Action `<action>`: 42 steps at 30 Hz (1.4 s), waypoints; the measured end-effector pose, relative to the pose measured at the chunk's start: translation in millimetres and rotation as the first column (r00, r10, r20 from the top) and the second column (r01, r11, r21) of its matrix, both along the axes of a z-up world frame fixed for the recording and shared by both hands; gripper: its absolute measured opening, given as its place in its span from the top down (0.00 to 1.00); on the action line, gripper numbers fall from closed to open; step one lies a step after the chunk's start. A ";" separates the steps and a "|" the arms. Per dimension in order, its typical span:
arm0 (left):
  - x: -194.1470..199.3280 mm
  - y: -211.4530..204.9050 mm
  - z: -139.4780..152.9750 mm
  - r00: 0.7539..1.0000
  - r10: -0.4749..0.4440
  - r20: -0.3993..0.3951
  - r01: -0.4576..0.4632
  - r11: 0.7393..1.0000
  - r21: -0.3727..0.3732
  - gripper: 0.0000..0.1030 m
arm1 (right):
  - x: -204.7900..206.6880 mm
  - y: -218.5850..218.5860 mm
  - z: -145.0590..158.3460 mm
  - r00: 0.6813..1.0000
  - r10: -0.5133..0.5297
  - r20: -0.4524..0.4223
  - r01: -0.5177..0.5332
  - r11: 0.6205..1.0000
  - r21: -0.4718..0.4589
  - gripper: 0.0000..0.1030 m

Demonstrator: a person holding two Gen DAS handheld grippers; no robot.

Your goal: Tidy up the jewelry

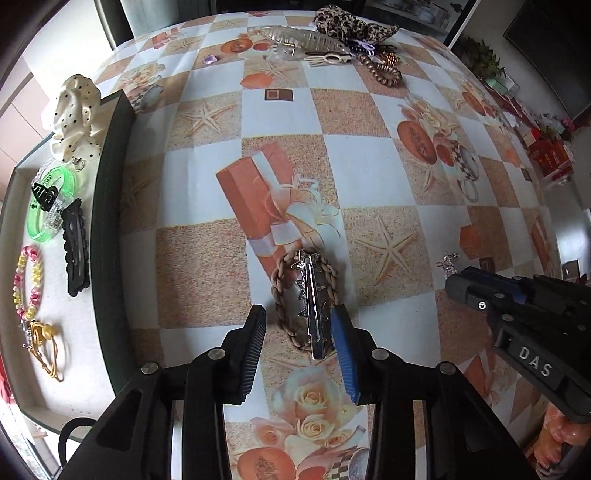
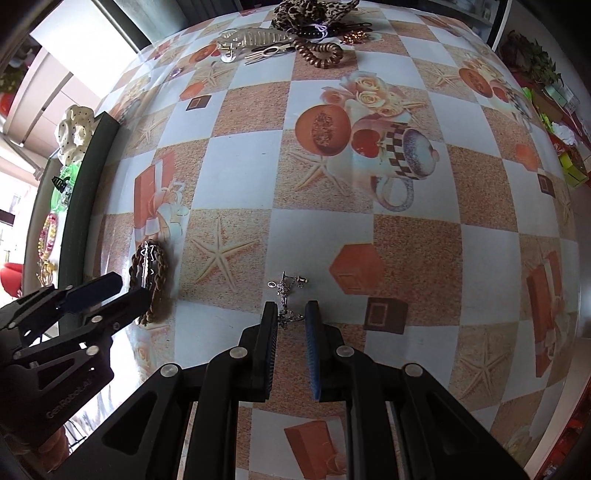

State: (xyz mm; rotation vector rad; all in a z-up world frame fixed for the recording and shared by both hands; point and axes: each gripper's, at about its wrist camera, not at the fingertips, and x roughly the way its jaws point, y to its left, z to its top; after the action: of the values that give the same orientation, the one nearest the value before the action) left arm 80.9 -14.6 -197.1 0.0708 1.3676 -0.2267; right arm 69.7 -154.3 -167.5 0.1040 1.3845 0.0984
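A tray stood at the table's left edge, holding a bangle, beaded bracelet and clips. A braided barrette lay right of it (mid-table), an earring further right, more hairpieces grouped at the far edge

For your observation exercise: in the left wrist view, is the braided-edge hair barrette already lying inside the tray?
No. The braided-edge hair barrette lies on the patterned tablecloth between the open left tongs, apart from the tray.
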 end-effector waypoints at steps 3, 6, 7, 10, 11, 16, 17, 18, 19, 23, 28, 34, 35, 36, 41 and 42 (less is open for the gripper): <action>0.6 -4.0 -1.6 1.000 -0.010 0.002 0.010 1.000 0.006 0.60 | -2.2 -4.7 1.1 1.000 -0.008 0.002 0.008 1.000 0.006 0.85; 0.7 -9.2 -3.1 1.000 -0.027 0.004 0.027 0.999 0.026 0.63 | -4.5 -10.7 2.5 1.000 -0.013 0.004 0.013 1.000 0.011 0.85; 0.9 -10.4 -3.2 0.999 -0.034 0.006 0.034 0.999 0.031 0.67 | -5.1 -12.0 3.0 1.000 -0.014 0.004 0.014 1.000 0.013 0.85; 0.9 -11.4 -2.7 0.999 -0.038 0.006 0.038 0.999 0.021 0.78 | -4.7 -11.5 3.5 1.000 -0.016 0.004 0.016 1.000 0.015 0.85; 2.1 -13.6 -2.4 0.999 -0.034 0.010 0.034 0.999 0.015 0.80 | -4.1 -11.3 3.7 1.000 -0.017 0.004 0.017 1.000 0.015 0.85; 0.9 -4.3 10.9 0.999 0.001 0.035 0.000 0.999 -0.037 0.90 | -5.4 -15.0 7.5 1.000 -0.028 0.007 0.028 0.999 0.020 0.84; 1.0 -2.0 13.1 0.999 0.009 0.038 -0.007 0.999 -0.042 0.90 | -5.8 -15.6 8.7 1.000 -0.030 0.007 0.030 0.999 0.022 0.84; 0.9 0.3 15.5 0.999 0.017 0.043 -0.015 0.999 -0.046 0.90 | -6.3 -16.7 9.9 0.999 -0.032 0.008 0.032 0.999 0.024 0.84; 0.3 3.1 17.9 0.999 0.023 0.046 -0.021 0.998 -0.051 0.90 | -7.2 -17.6 11.5 0.999 -0.033 0.010 0.033 0.999 0.025 0.84; -2.3 10.6 29.1 0.997 0.042 0.061 -0.038 0.997 -0.073 0.90 | -8.9 -19.3 19.3 0.999 -0.032 0.018 0.031 0.999 0.034 0.84; -6.3 24.8 46.4 0.993 0.072 0.089 -0.064 0.993 -0.095 0.90 | -8.7 -17.2 33.0 0.999 -0.029 0.034 0.027 0.999 0.046 0.84; -9.5 42.0 63.5 0.986 0.105 0.126 -0.092 0.990 -0.106 0.90 | -7.6 -7.5 48.1 0.998 -0.010 0.055 0.007 0.999 0.047 0.84; -10.1 44.8 65.2 0.985 0.112 0.130 -0.099 0.989 -0.108 0.90 | -7.3 -4.5 50.6 0.998 -0.004 0.058 0.001 0.999 0.047 0.84; -10.9 48.1 67.1 0.984 0.120 0.133 -0.105 0.988 -0.111 0.90 | -7.0 -1.8 52.5 0.998 0.001 0.060 -0.004 0.999 0.047 0.84; -15.8 65.3 78.2 0.973 0.165 0.159 -0.144 0.980 -0.136 0.90 | -4.9 12.5 56.4 0.998 0.019 0.064 -0.023 0.998 0.054 0.84; -16.8 68.7 81.1 0.970 0.173 0.168 -0.150 0.978 -0.143 0.90 | -4.7 15.0 57.3 0.998 0.024 0.065 -0.027 0.998 0.053 0.84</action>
State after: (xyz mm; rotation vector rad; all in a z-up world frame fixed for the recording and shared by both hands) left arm 64.0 54.0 -116.0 -0.1258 1.1692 -0.1670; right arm 65.0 -139.3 -110.2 0.1272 1.3195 0.1589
